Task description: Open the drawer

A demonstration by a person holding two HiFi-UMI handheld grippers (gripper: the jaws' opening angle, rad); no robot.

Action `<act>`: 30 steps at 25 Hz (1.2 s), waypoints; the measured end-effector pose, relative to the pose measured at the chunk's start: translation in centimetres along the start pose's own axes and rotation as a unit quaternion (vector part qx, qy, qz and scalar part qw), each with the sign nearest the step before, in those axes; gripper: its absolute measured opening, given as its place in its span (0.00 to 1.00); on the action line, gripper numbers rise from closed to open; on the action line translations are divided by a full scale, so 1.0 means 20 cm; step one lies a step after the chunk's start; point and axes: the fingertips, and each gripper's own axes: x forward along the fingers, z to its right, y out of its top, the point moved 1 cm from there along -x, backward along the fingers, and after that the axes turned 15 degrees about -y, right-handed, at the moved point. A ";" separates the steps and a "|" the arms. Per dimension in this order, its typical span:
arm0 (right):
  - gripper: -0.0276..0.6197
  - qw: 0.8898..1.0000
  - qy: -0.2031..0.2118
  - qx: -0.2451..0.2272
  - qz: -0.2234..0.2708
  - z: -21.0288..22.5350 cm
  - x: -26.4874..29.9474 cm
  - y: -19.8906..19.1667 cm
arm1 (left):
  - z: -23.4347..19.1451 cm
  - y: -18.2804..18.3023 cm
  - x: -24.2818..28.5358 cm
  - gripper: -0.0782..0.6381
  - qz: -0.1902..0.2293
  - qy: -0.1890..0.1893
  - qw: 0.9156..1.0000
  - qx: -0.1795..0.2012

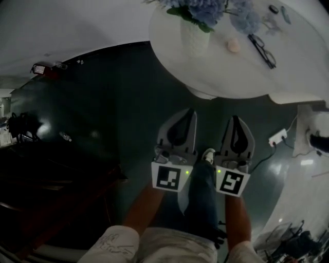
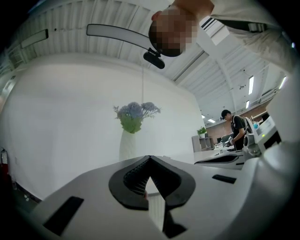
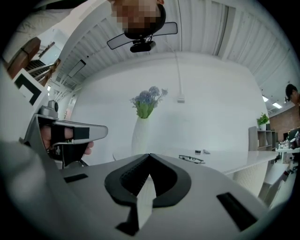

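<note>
The flowers point(image 1: 205, 10) are cut off by the top edge, and the dark furniture point(image 1: 51, 174) is indistinct.

No legible text, numbers, brand names or signs in any view. Closest thing: black-and-white square code patterns on the left gripper point(image 1: 190, 113) marker cube point(image 1: 169, 178) and on the right gripper point(image 1: 235, 119) marker cube point(image 1: 231, 183). They are patterns only, not characters. Everything else is too dark or too blurred to read.
</note>
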 end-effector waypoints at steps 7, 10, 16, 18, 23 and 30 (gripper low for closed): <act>0.05 1.000 0.012 -0.011 -0.013 -0.08 0.04 -0.39 | -0.01 -0.35 -0.02 0.10 -0.010 -0.003 1.000 0.010; 0.05 1.000 0.012 -0.008 -0.014 -0.10 0.08 -0.52 | -0.03 -0.47 -0.02 0.10 -0.010 0.003 1.000 0.020; 0.05 1.000 0.010 0.003 -0.013 -0.15 0.09 -0.67 | -0.04 -0.62 -0.04 0.10 -0.009 0.009 1.000 0.021; 0.05 1.000 0.008 0.003 -0.018 -0.14 0.10 -0.71 | -0.05 -0.64 -0.03 0.10 -0.005 0.013 1.000 0.022; 0.05 0.999 0.001 -0.007 -0.042 -0.12 0.16 -0.81 | -0.07 -0.66 0.01 0.10 -0.004 0.014 1.000 0.020; 0.12 0.996 -0.003 -0.014 -0.091 -0.09 0.30 -1.02 | -0.06 -0.70 0.04 0.10 -0.010 0.007 1.000 0.015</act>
